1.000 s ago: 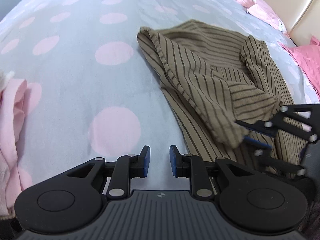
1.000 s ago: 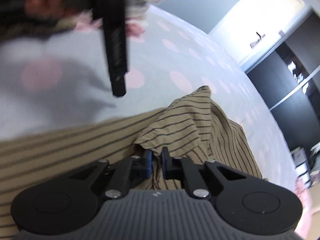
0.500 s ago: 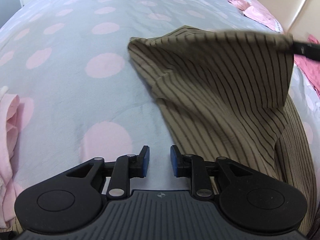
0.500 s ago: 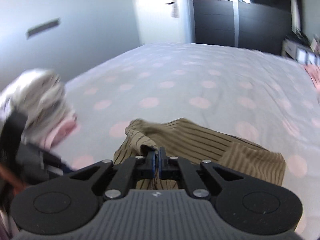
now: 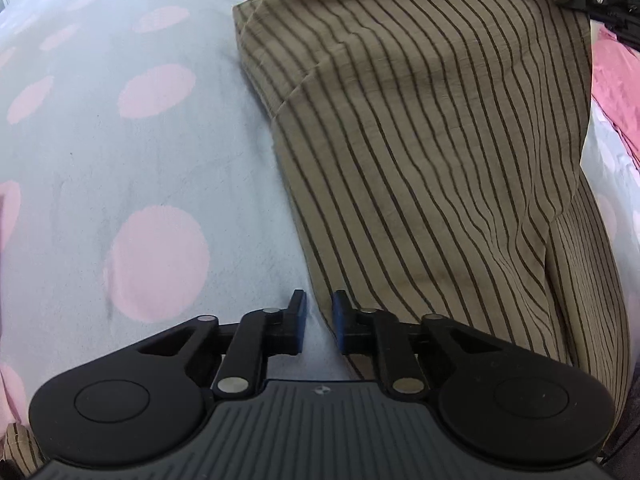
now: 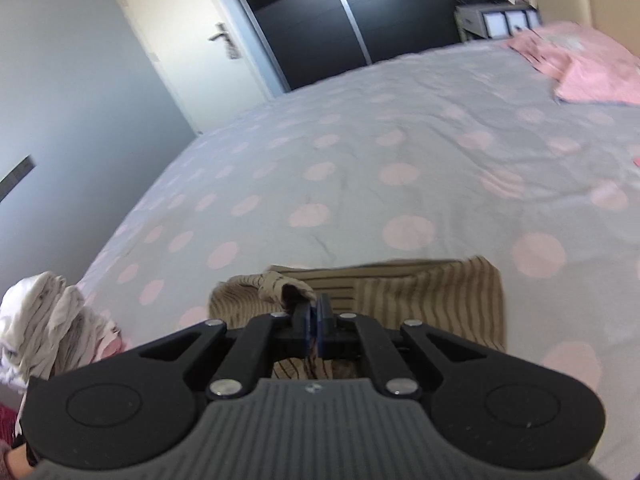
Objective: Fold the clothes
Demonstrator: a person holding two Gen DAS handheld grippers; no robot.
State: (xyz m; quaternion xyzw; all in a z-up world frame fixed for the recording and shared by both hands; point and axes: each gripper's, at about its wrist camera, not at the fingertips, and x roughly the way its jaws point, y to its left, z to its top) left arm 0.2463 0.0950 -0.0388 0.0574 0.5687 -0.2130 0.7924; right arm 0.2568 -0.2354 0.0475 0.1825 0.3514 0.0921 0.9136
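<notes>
The olive-brown cotton garment with thin dark stripes (image 5: 420,152) lies on the bed, its right part lifted off the covers into a hanging sheet. In the left wrist view that raised cloth fills the upper right, its top corner pinched at the far right by the right gripper (image 5: 580,0). The garment's left edge runs down the bedcover toward the near side and ends at the left gripper (image 5: 318,312).

The left gripper's jaws have just been closing. Its blue pads (image 5: 301,312) stand a narrow gap apart, and the garment's near edge lies in that gap against the right pad. Whether the pads press the cloth cannot be told; a gap shows between them.

In the right wrist view the right gripper (image 6: 316,312) has its blue pads drawn together on a bunched corner of the striped garment (image 6: 420,300), which sticks up just left of the tips. The rest of the cloth hangs below and spreads right.

Under it all is the pale grey bedcover with pink dots (image 5: 120,160). A pink pillow (image 6: 580,68) lies at the far right of the bed, and a heap of white and pink laundry (image 6: 48,320) sits at the near left. Beyond the bed stand a cream door (image 6: 188,48) and a dark wardrobe (image 6: 352,12).
</notes>
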